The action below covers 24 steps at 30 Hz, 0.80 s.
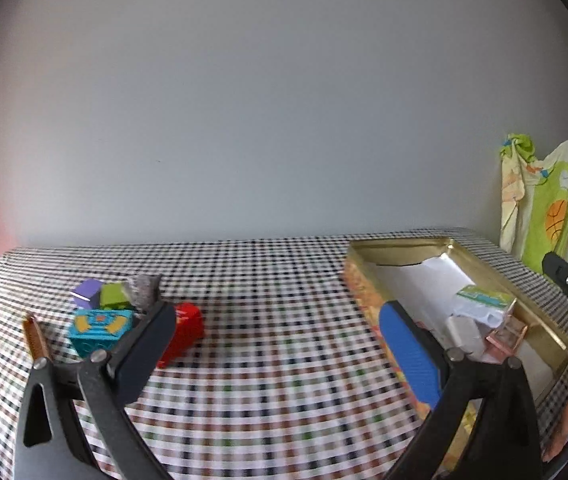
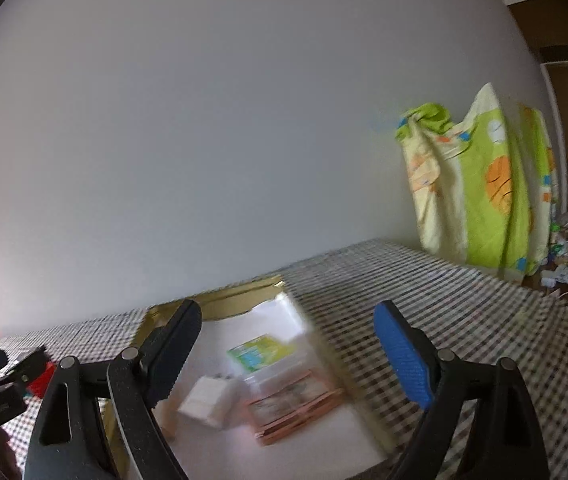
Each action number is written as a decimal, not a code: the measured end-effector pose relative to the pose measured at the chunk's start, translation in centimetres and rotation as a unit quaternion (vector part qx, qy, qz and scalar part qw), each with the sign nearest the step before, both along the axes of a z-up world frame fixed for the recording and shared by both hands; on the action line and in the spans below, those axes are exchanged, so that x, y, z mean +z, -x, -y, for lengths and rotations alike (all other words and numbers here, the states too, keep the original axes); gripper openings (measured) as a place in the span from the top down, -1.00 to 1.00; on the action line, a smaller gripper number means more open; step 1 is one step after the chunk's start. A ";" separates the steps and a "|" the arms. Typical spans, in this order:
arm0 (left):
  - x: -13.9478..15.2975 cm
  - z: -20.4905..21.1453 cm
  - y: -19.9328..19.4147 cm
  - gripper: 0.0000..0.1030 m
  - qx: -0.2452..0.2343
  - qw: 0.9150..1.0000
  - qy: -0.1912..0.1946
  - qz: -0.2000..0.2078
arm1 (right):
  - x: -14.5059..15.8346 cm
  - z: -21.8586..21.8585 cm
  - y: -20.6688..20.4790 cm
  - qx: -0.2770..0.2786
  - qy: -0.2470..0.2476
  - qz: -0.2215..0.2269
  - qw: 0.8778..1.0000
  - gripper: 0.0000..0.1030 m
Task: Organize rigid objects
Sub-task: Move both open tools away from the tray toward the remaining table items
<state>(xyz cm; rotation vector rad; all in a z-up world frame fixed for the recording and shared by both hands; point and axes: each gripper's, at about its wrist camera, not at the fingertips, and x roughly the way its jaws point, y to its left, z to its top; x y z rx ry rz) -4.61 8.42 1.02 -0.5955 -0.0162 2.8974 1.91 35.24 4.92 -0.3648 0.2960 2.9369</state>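
The gold tray (image 1: 399, 250) is taken as landmark on the checked surface (image 1: 268, 280); well left of it five small blocks are clustered: purple (image 1: 87, 291), green (image 1: 114, 295), grey (image 1: 144, 290), teal (image 1: 100, 330), red (image 1: 183, 332); the left gripper (image 1: 280, 344) is held with fingers apart, empty, its dark finger overlapping the red block; the right gripper (image 2: 289, 354) is held over the tray, fingers apart, empty; inside, a green-labelled packet (image 2: 259, 351), a white box (image 2: 208, 398) and a pink case (image 2: 295, 404) are seen.
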 end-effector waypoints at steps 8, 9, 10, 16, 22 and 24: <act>-0.3 5.2 1.6 -0.99 0.043 0.999 0.006 0.008 | 0.0 5.9 0.3 0.059 -0.025 0.005 0.998 -0.74; -0.4 6.0 1.8 -0.99 0.051 0.999 0.005 0.010 | 0.0 6.8 0.4 0.067 -0.027 0.006 0.997 -0.74; -0.4 6.7 2.1 -0.99 0.058 0.998 0.006 0.013 | 0.0 7.4 0.4 0.072 -0.027 0.005 0.997 -0.74; -1.0 10.7 3.6 -0.99 0.103 0.994 0.004 0.038 | -0.2 11.3 1.1 0.107 -0.024 0.013 0.994 -0.74; -1.7 15.3 4.9 -0.99 0.158 0.985 0.009 0.061 | -0.2 15.6 1.9 0.148 -0.030 0.022 0.988 -0.74; -2.0 16.7 5.3 -0.99 0.176 0.982 0.008 0.073 | -0.4 16.7 2.5 0.162 -0.027 0.030 0.986 -0.74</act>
